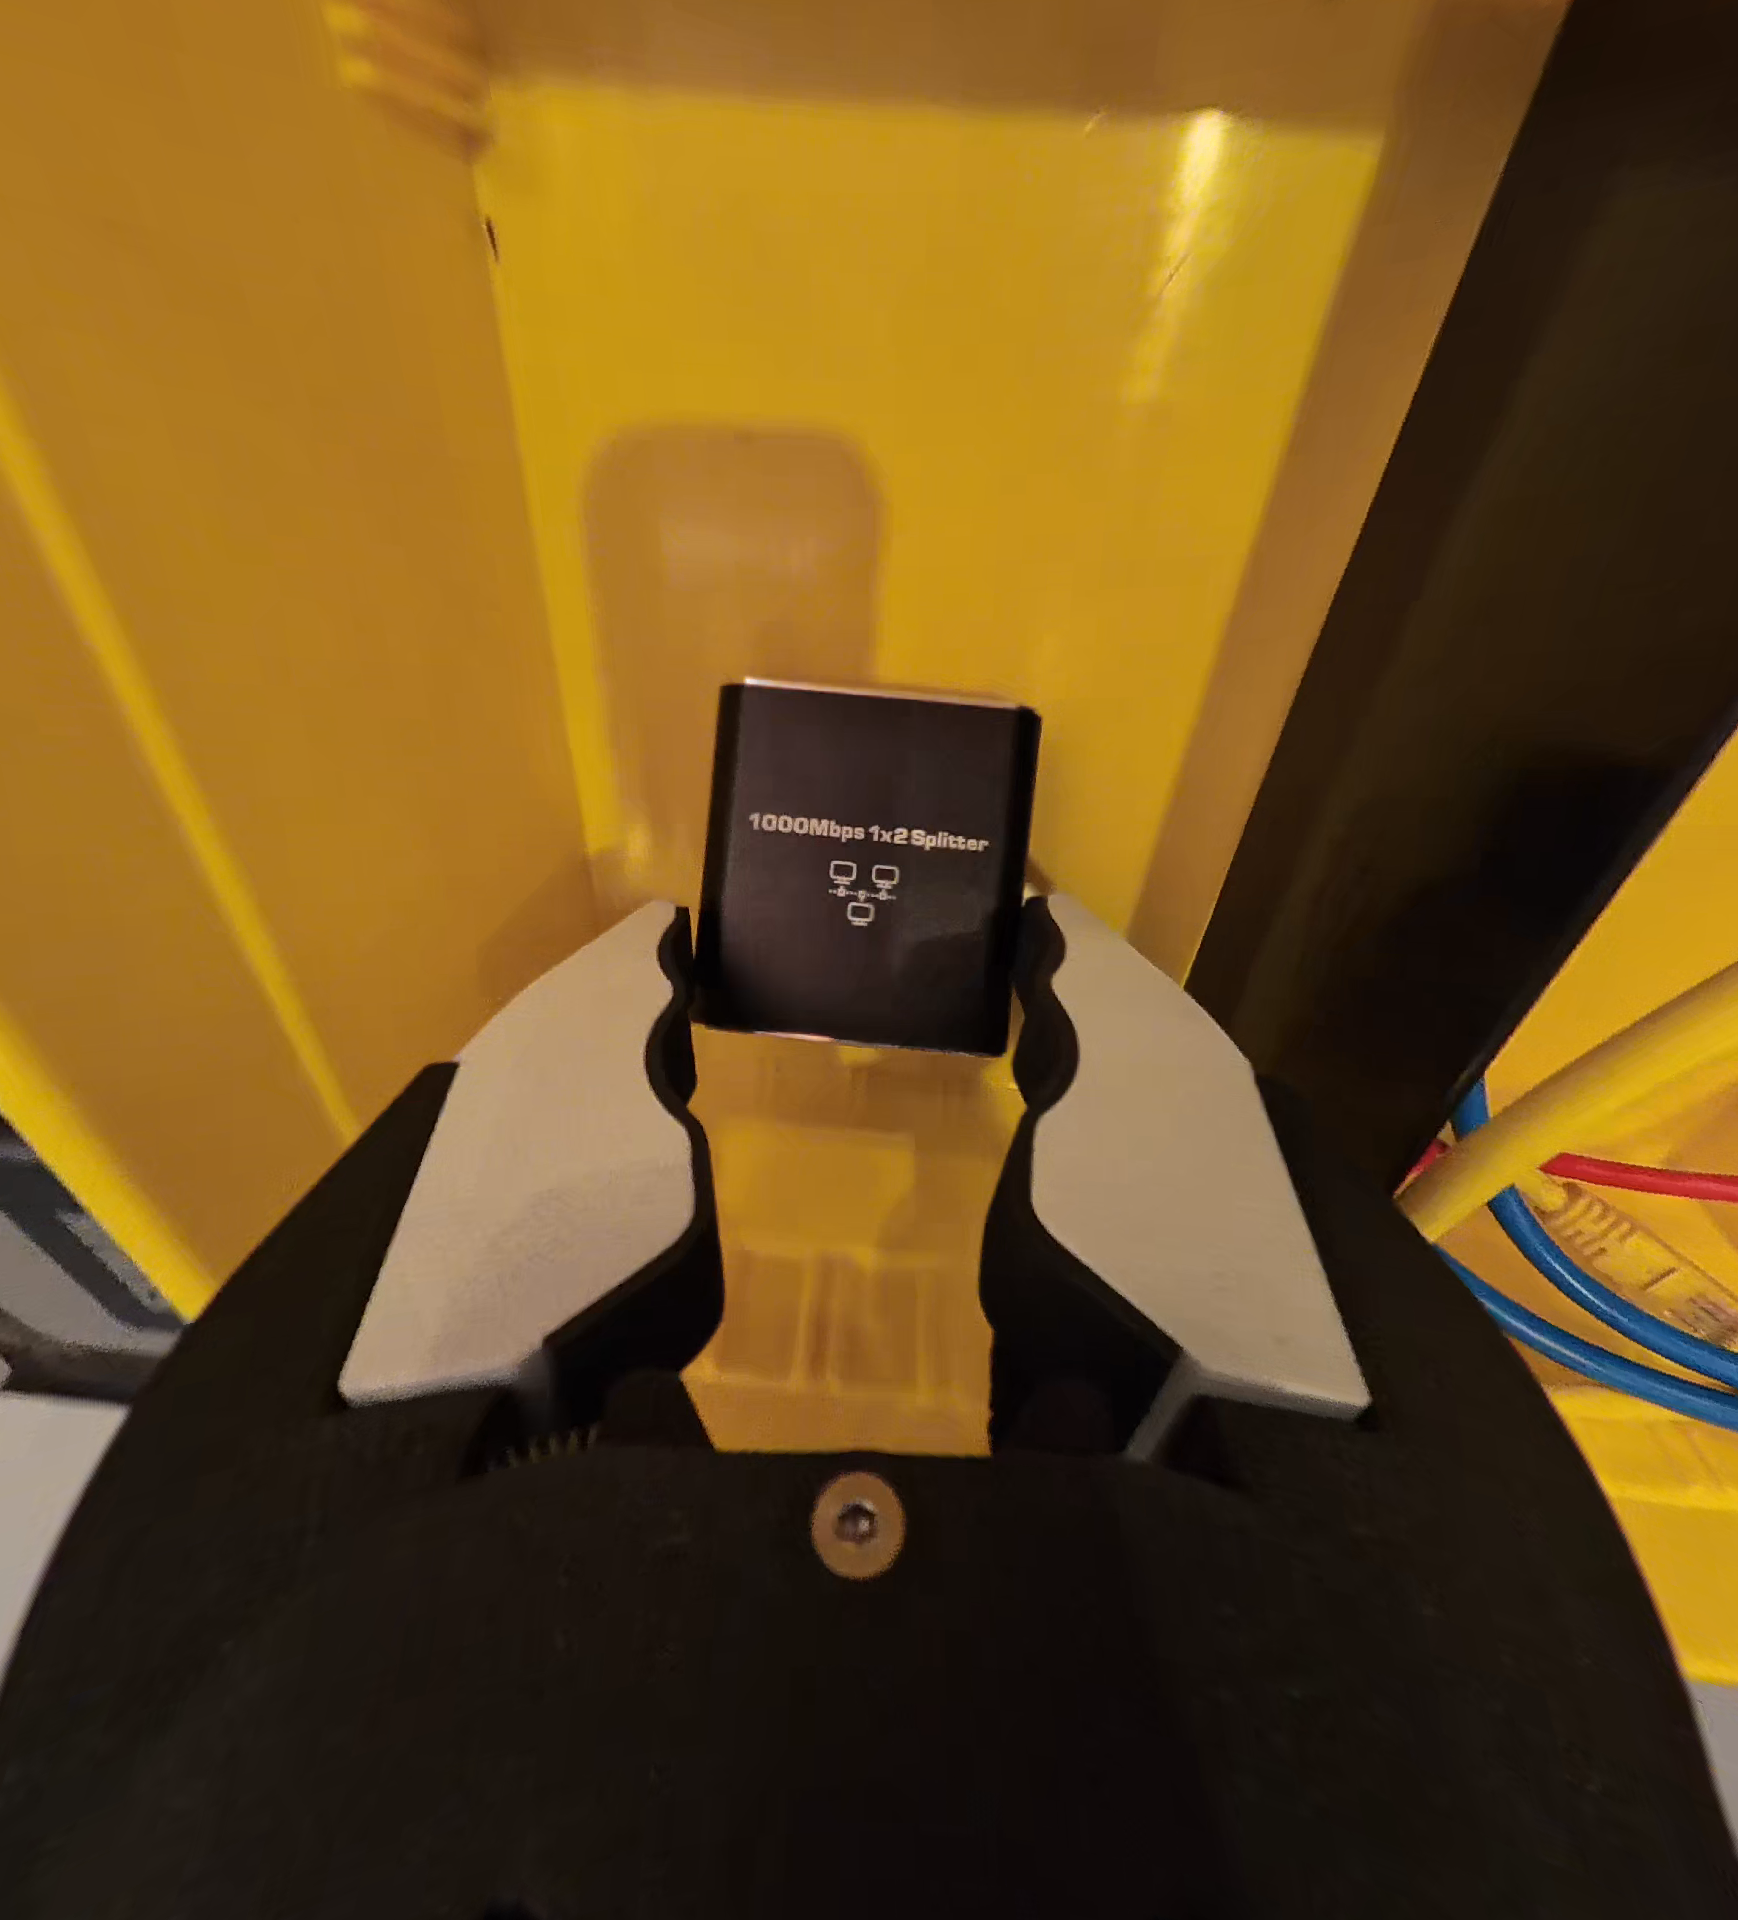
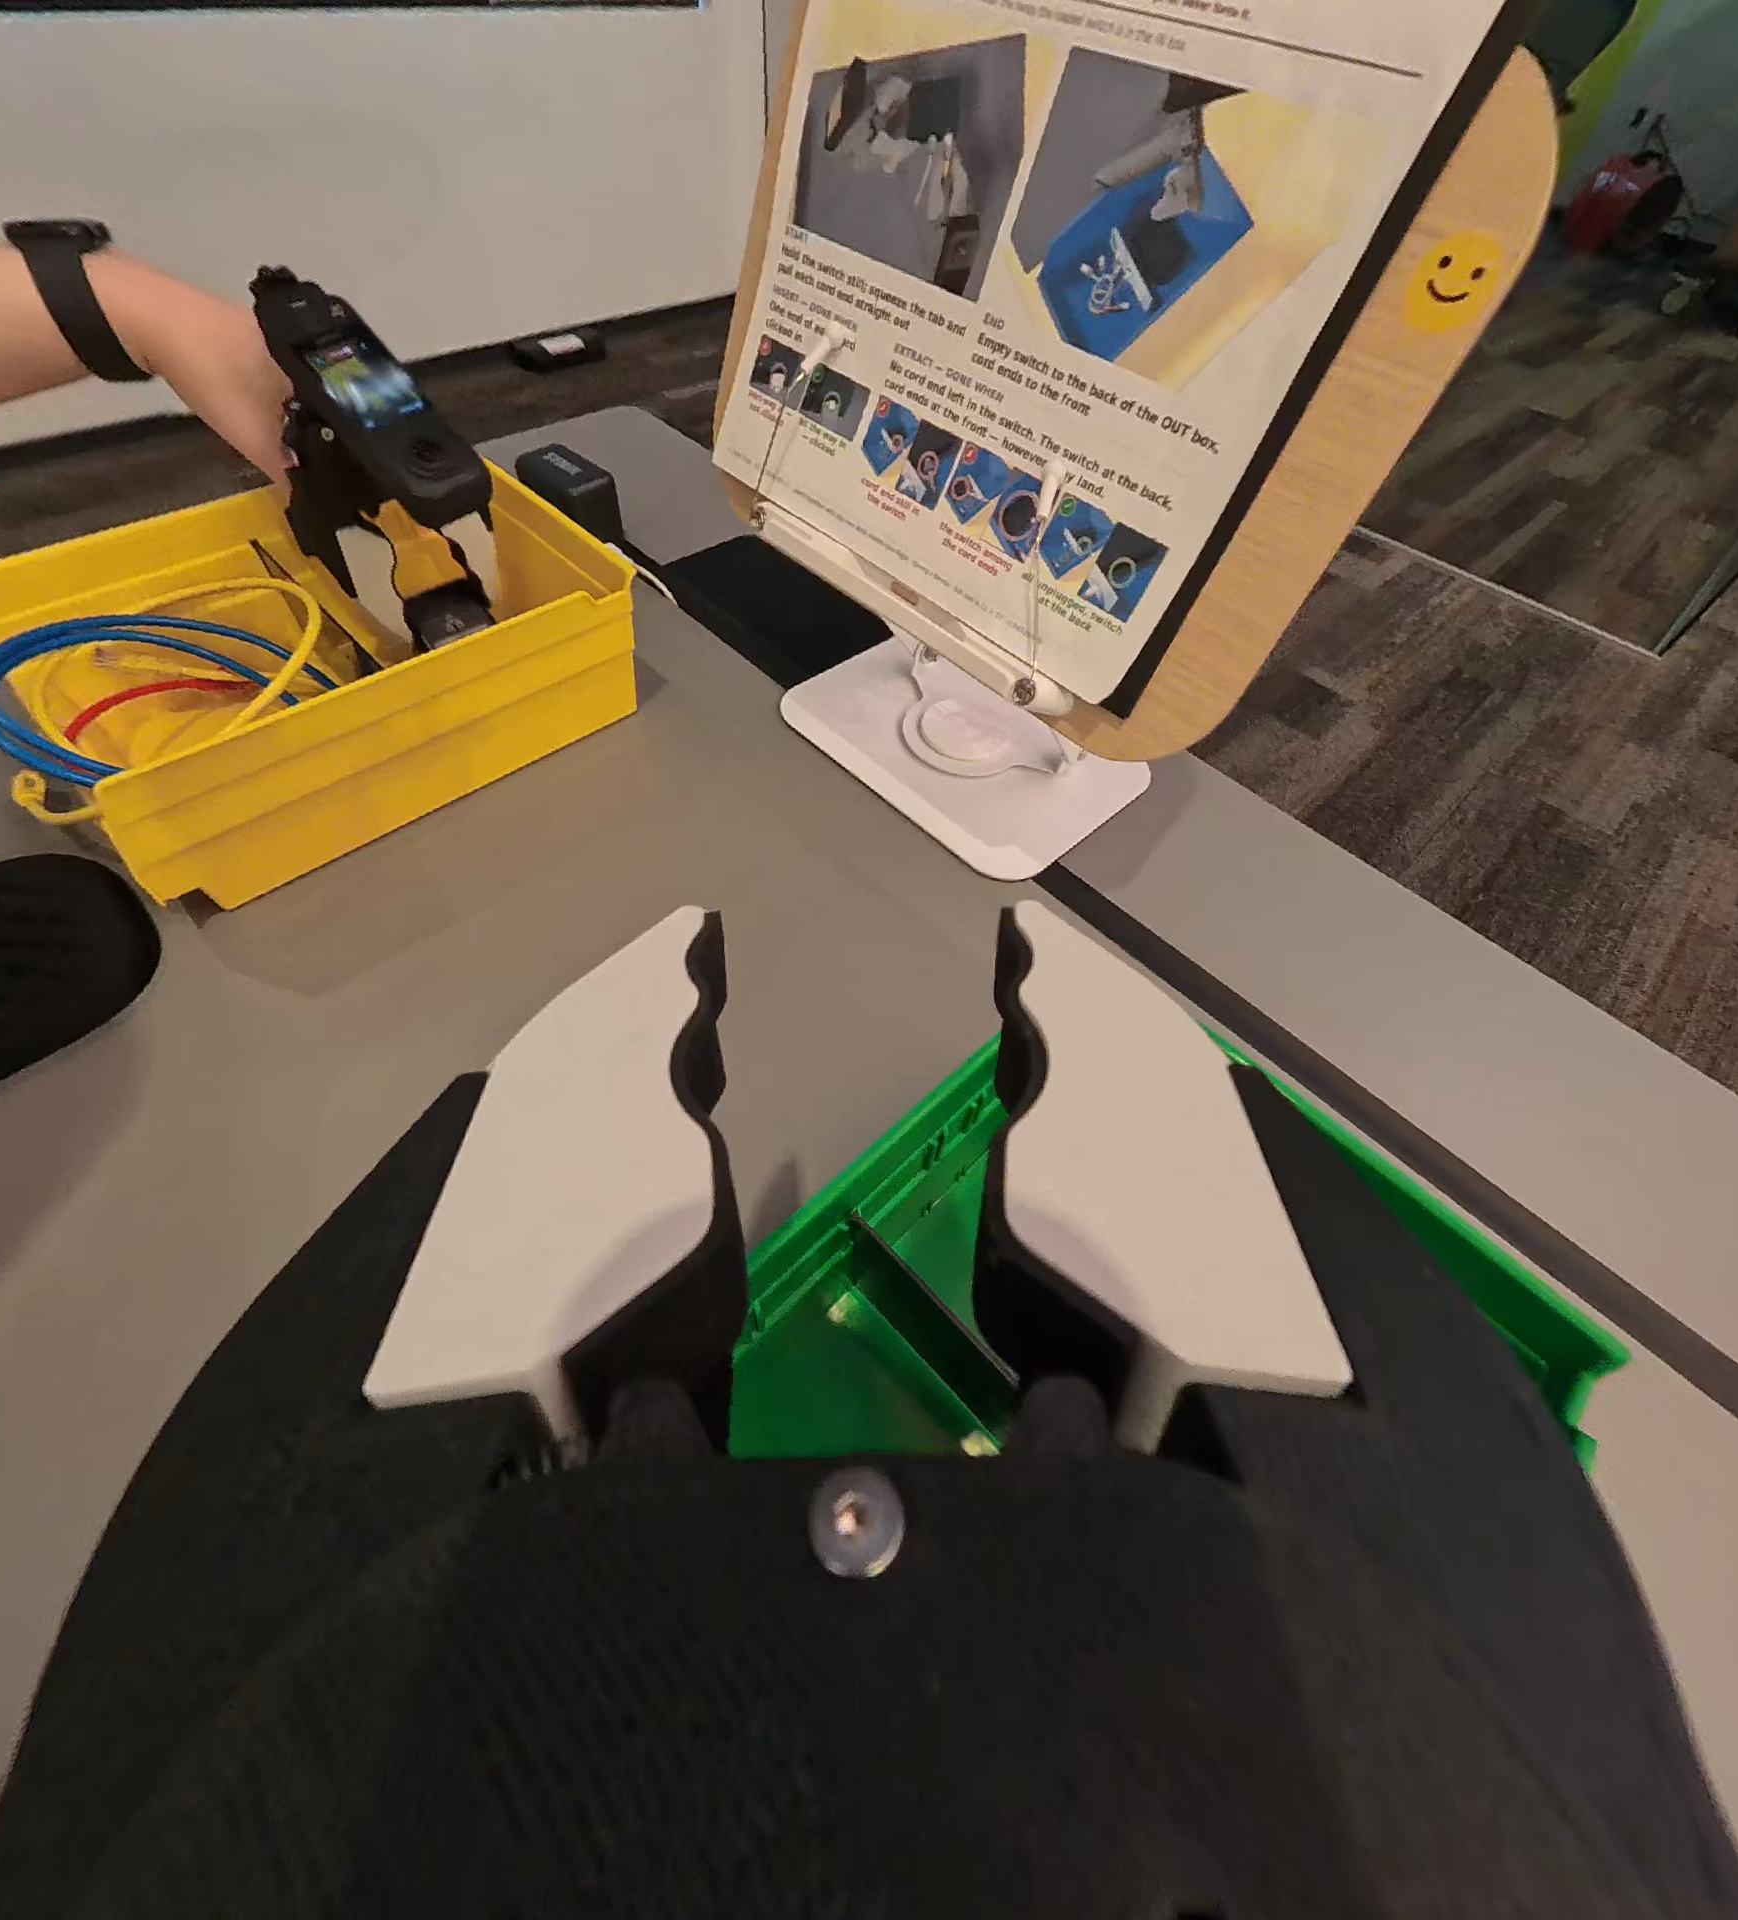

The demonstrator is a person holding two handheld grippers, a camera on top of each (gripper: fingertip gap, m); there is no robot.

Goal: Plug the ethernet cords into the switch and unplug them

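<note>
My left gripper [image 1: 860, 966] is shut on a small black switch [image 1: 865, 868], held inside the back compartment of a yellow bin [image 1: 948, 364]. Blue [image 1: 1613, 1320], yellow [image 1: 1623, 1081] and red [image 1: 1696, 1184] ethernet cords lie in the bin's other compartment, past a black divider [image 1: 1467, 623]. In the right wrist view the same left gripper [image 2: 444, 613] reaches into the yellow bin [image 2: 377, 748], with the cords [image 2: 148, 665] coiled at its left. My right gripper [image 2: 860, 987] is open and empty above the grey table [image 2: 532, 987], over a green bin [image 2: 906, 1299].
An instruction sheet on a wooden board [image 2: 1083, 343] stands on a white base [image 2: 969, 769] behind the green bin. A black box [image 2: 574, 483] and a dark pad [image 2: 771, 603] lie beside the yellow bin. A black mesh object [image 2: 3, 966] sits at left. A person's hand [image 2: 231, 384] holds the left gripper. Tip to tip, the grippers are about 55 cm apart.
</note>
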